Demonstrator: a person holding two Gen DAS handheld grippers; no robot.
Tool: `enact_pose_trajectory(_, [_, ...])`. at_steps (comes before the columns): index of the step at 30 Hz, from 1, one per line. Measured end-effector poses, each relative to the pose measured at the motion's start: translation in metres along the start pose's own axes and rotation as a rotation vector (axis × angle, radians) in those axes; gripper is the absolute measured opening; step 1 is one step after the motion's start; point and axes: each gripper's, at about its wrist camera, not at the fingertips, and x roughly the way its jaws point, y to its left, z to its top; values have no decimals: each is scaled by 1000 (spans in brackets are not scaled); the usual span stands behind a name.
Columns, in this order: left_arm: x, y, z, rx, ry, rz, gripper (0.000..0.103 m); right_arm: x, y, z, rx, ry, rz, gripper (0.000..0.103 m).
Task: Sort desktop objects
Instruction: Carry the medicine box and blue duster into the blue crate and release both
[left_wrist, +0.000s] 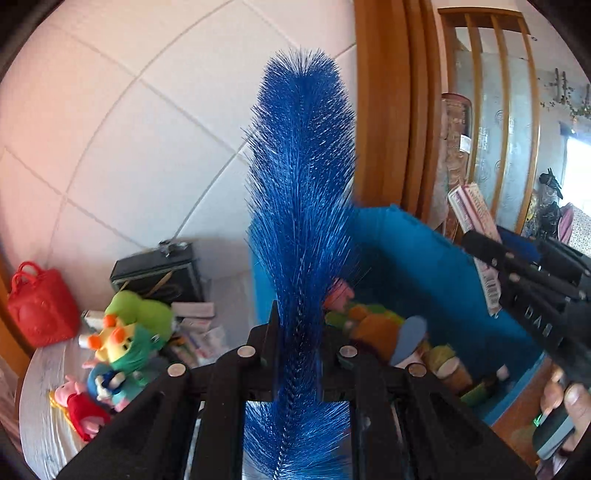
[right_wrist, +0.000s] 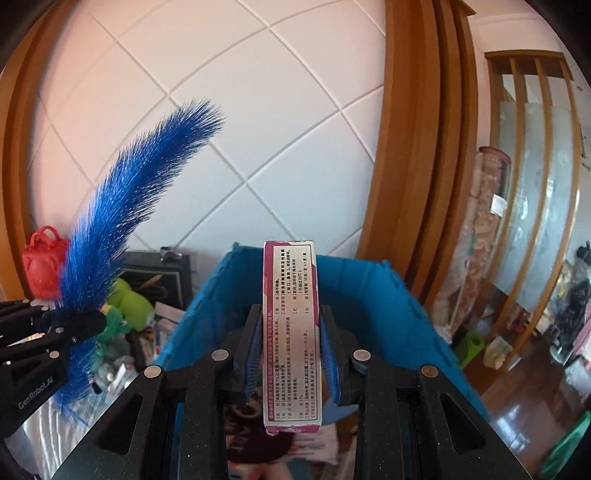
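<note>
The blue bin (right_wrist: 369, 314) stood just ahead of and below both grippers, soft toys already inside, with more toys and boxes on the desk (left_wrist: 40, 413) to the left. The left gripper (left_wrist: 299, 354) was clamped nearly shut on the long blue bristle brush (left_wrist: 301, 206); its floppy length could snag the bin wall or tip out. The right gripper (right_wrist: 291, 347) pinched the narrow pink carton (right_wrist: 290, 332) upright, and could let it twist or slip.
</note>
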Motion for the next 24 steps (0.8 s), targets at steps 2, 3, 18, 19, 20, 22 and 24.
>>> enact_pose_trajectory(2, [7, -33, 16, 3, -13, 2, 13, 3, -31, 1, 3, -5, -8, 28])
enact_pose_trajectory(3, [11, -48, 24, 0, -16, 13, 13, 4, -45, 1, 5, -4, -12, 28])
enact_pose_trajectory(18, [106, -135, 25, 3, 134, 96, 15, 61, -140, -12, 13, 100, 46, 28])
enact_pose_trajectory(19, [110, -135, 21, -6, 152, 105, 18, 67, -140, -14, 11, 115, 48, 28])
enact_pose_trajectory(20, [114, -135, 17, -12, 169, 111, 21, 72, -139, -15, 9, 129, 53, 28])
enact_pose_trajectory(22, [120, -137, 9, -13, 202, 126, 23, 78, -136, -20, 3, 148, 63, 28])
enact_pose_trajectory(24, [123, -136, 3, -12, 225, 131, 23, 82, -132, -24, -6, 164, 72, 28])
